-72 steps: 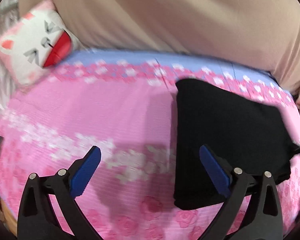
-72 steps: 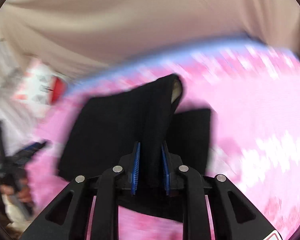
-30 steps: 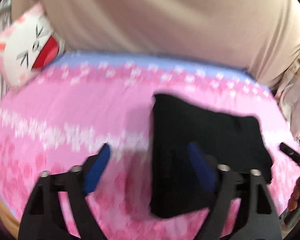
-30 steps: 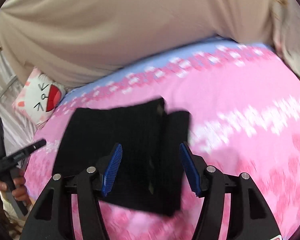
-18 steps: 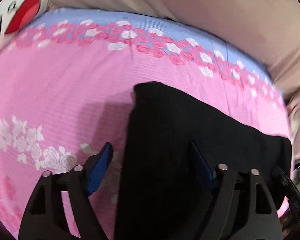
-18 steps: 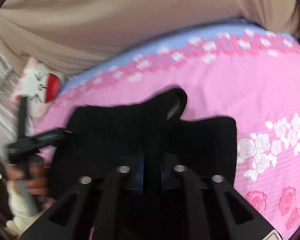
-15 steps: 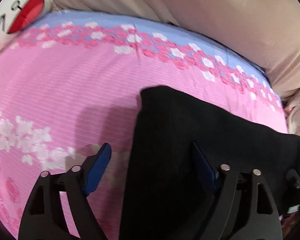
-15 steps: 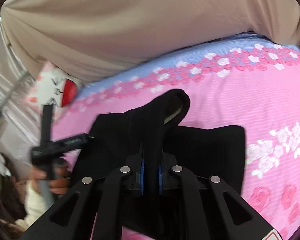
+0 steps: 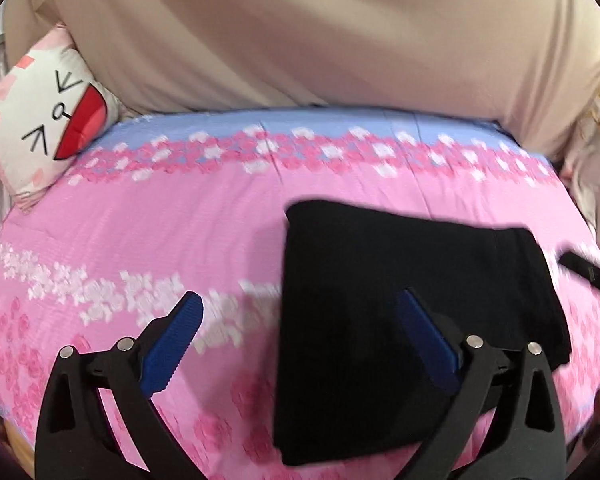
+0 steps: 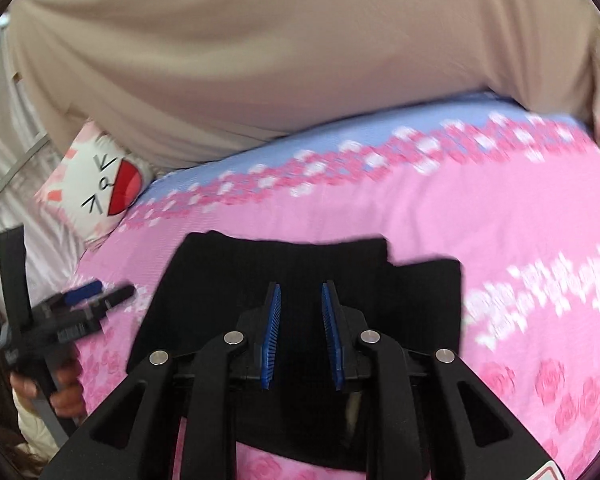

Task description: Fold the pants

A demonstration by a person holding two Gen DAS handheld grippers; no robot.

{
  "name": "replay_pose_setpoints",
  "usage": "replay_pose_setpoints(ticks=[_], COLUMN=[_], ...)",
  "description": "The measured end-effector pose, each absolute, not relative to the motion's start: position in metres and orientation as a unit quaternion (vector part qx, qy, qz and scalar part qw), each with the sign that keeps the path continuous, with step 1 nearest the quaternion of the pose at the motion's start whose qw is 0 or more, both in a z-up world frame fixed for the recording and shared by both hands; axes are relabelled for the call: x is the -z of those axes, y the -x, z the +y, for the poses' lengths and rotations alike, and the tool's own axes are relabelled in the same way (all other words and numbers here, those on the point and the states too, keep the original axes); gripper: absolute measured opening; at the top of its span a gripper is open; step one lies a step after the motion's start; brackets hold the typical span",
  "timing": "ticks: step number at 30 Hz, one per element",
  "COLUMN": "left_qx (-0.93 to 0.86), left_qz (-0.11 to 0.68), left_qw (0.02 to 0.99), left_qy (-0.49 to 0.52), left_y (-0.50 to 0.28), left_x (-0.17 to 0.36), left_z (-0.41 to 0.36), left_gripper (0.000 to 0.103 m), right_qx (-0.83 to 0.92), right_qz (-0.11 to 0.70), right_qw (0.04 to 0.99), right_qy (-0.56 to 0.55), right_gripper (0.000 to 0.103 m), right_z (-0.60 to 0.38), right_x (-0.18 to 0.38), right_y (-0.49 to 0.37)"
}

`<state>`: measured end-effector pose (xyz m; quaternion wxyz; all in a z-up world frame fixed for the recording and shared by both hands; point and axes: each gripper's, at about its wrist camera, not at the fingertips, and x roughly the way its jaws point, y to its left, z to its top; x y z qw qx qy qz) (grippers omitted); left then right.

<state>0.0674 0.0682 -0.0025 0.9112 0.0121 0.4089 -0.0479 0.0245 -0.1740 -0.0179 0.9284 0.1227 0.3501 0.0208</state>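
Observation:
Black pants point(image 9: 400, 280) lie folded in a flat rectangle on the pink flowered bed sheet point(image 9: 140, 232). My left gripper point(image 9: 300, 298) hovers over their left edge, jaws wide and still opening, nothing pressed between the pads. In the right wrist view the pants point(image 10: 300, 264) lie under my right gripper point(image 10: 300, 292). Its jaws stand a narrow gap apart and are opening, and the pads press on no cloth. The left gripper point(image 10: 88, 300) shows at the left there, in a hand point(image 10: 64, 392).
A white cat-face cushion point(image 9: 40, 120) leans at the bed's far left corner. Beige cloth point(image 9: 320, 32) hangs behind the bed's far blue band point(image 9: 340, 124). Pale fabric point(image 9: 596, 140) lies at the right edge. Bare sheet spreads left of the pants.
My right gripper was shut on a raised fold of the pants and has let it go; the fold now lies flat. The left gripper drew back from over the pants.

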Motion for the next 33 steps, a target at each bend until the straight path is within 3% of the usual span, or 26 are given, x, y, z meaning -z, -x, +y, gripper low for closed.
replay_pose_setpoints(ticks=[5,6,14,17,20,22,24,26,28,29,30,33], left_qx=[0.06,0.059,0.085,0.097,0.115,0.121,0.123,0.128,0.131,0.13,0.13,0.13], left_qz=[0.453,0.469,0.497,0.493,0.49,0.485,0.483,0.483,0.483,0.482,0.482,0.482], left_qw=[0.889,0.881,0.863,0.863,0.863,0.865,0.866,0.865,0.865,0.865,0.865,0.865], left_qy=[-0.003,0.004,0.034,0.04,0.044,0.037,0.035,0.038,0.041,0.043,0.044,0.043], left_y=[-0.057,-0.058,-0.056,-0.054,-0.053,-0.052,-0.051,-0.051,-0.049,-0.05,-0.05,-0.053], left_x=[0.035,0.045,0.076,0.08,0.081,0.081,0.082,0.082,0.082,0.082,0.082,0.084], left_z=[0.071,0.073,0.082,0.087,0.09,0.09,0.089,0.09,0.092,0.093,0.093,0.098], left_gripper=[0.096,0.096,0.098,0.098,0.098,0.098,0.098,0.098,0.098,0.098,0.098,0.098], right_qx=[-0.089,-0.109,-0.151,-0.155,-0.162,-0.16,-0.161,-0.187,-0.194,-0.2,-0.206,-0.196], right_qz=[0.375,0.383,0.465,0.49,0.494,0.475,0.48,0.526,0.549,0.551,0.551,0.493], right_qw=[0.919,0.914,0.872,0.858,0.854,0.865,0.862,0.83,0.813,0.81,0.809,0.845], right_qy=[-0.081,-0.076,0.027,-0.002,-0.024,-0.015,-0.011,-0.006,0.004,0.012,0.022,0.061], right_gripper=[0.024,0.019,0.018,0.018,0.019,0.029,0.052,0.052,0.041,0.02,0.01,0.004], right_z=[-0.128,-0.116,-0.026,-0.038,-0.045,-0.046,-0.049,-0.046,-0.035,-0.029,-0.023,-0.011], right_x=[0.015,0.016,0.066,0.088,0.07,0.049,0.044,0.06,0.076,0.081,0.083,0.054], right_y=[-0.07,-0.077,-0.17,-0.196,-0.197,-0.2,-0.212,-0.231,-0.238,-0.237,-0.234,-0.214])
